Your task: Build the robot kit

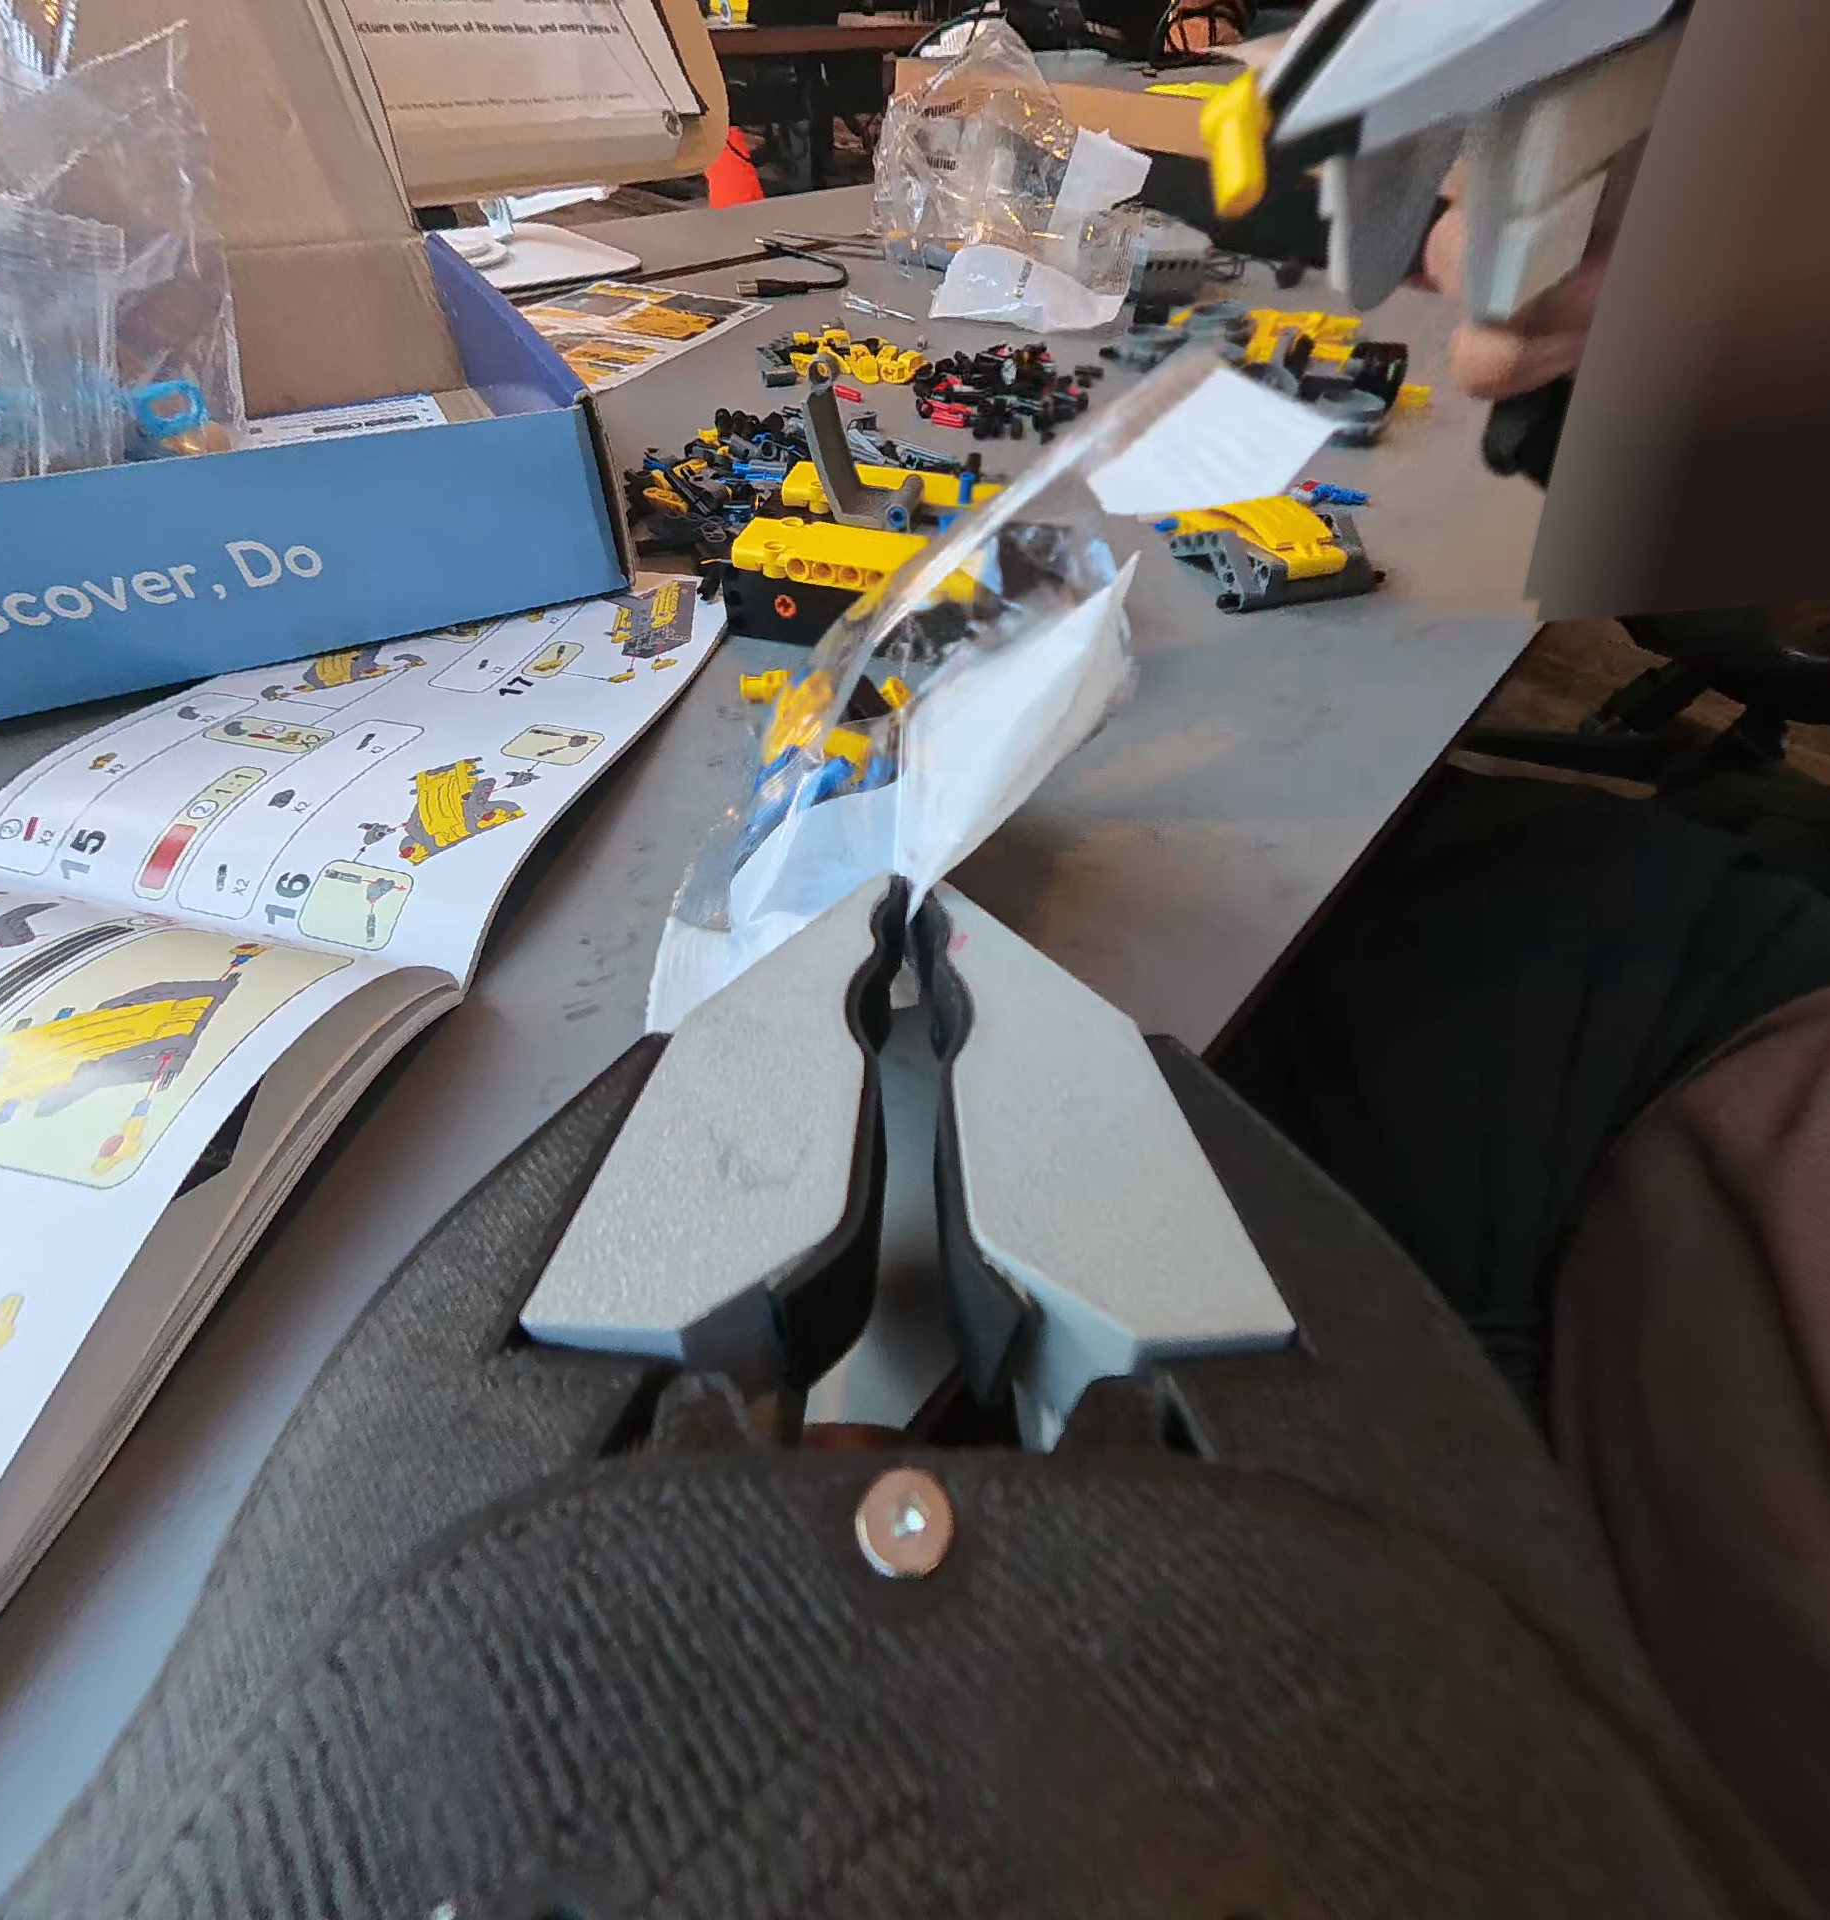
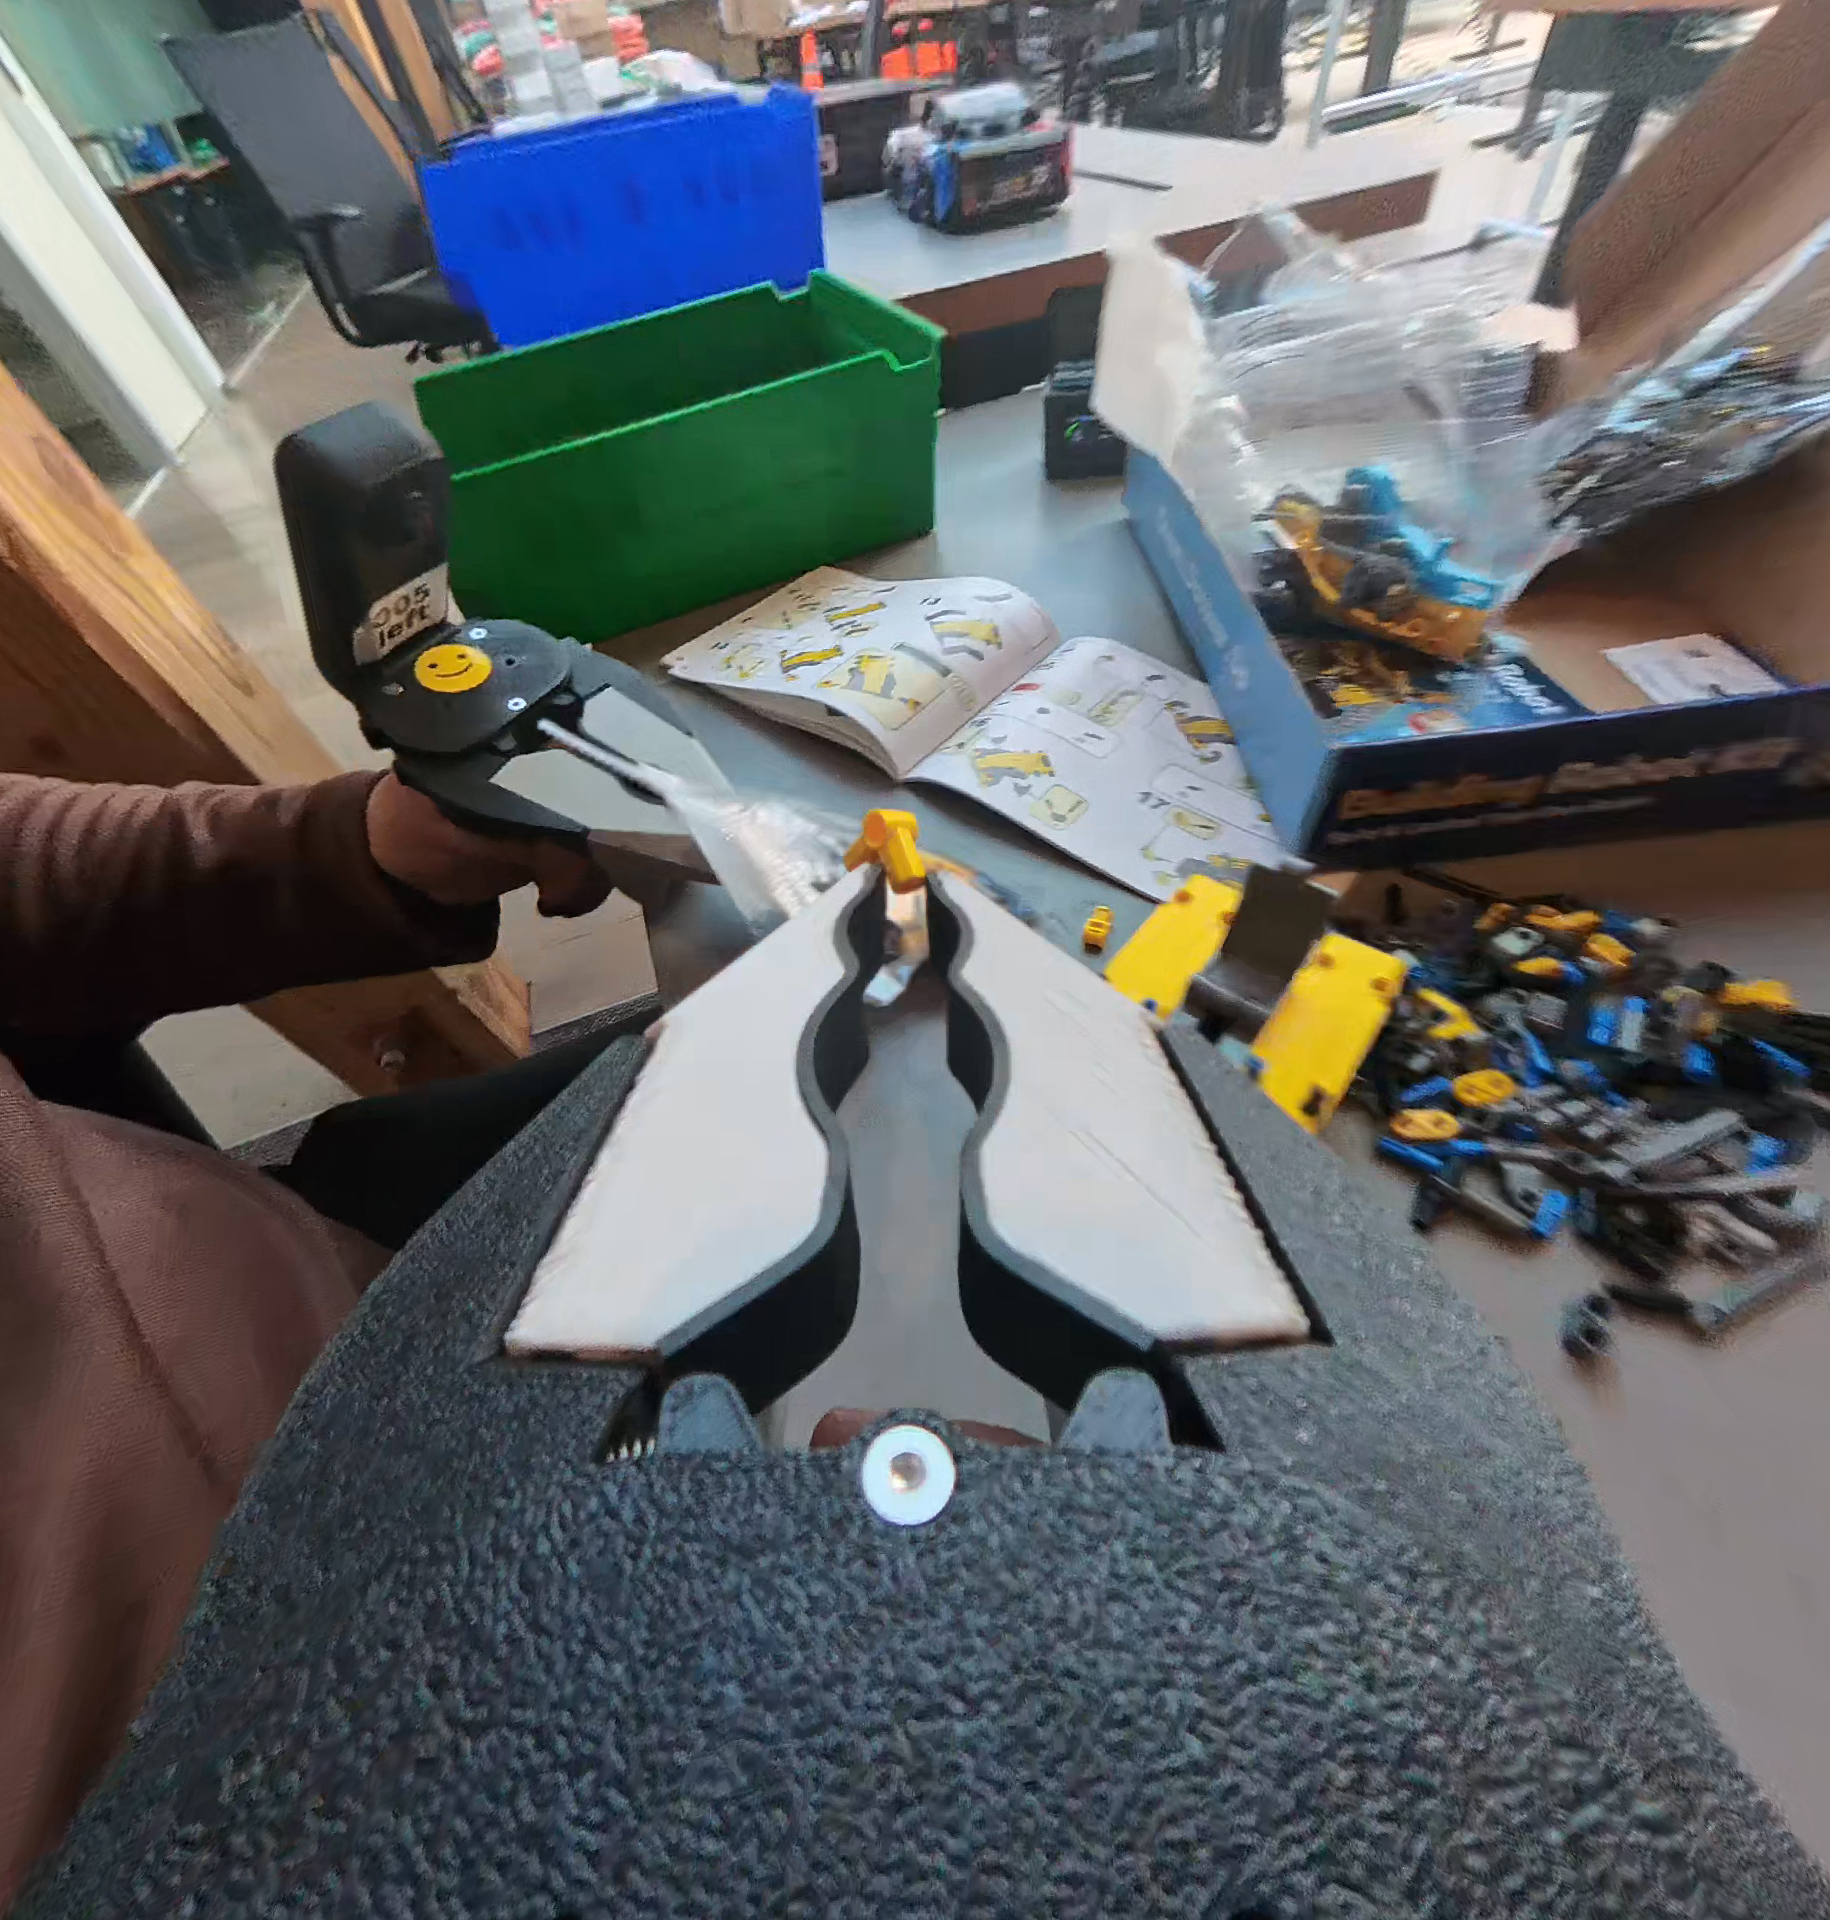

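Clear plastic bag [image 1: 942, 665] of small yellow and blue pieces, lifted off grey surface [image 1: 1254, 790], just right of open instruction booklet [image 1: 267, 831]. Left gripper [image 1: 906, 914] jaws clamped on bag's edge. Right gripper [image 2: 900, 883] jaws pinching small yellow piece [image 2: 890, 844]. Loose pieces [image 1: 849, 457] beyond booklet.

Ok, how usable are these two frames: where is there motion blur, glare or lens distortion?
Left wrist view: the clear plastic bag pinched in the left tool is smeared and glary; the right tool at top right is blurred; the instruction booklet stays fairly sharp. Right wrist view: the loose brick pile and the bags in the blue box are streaked; wide-angle bending at the edges.
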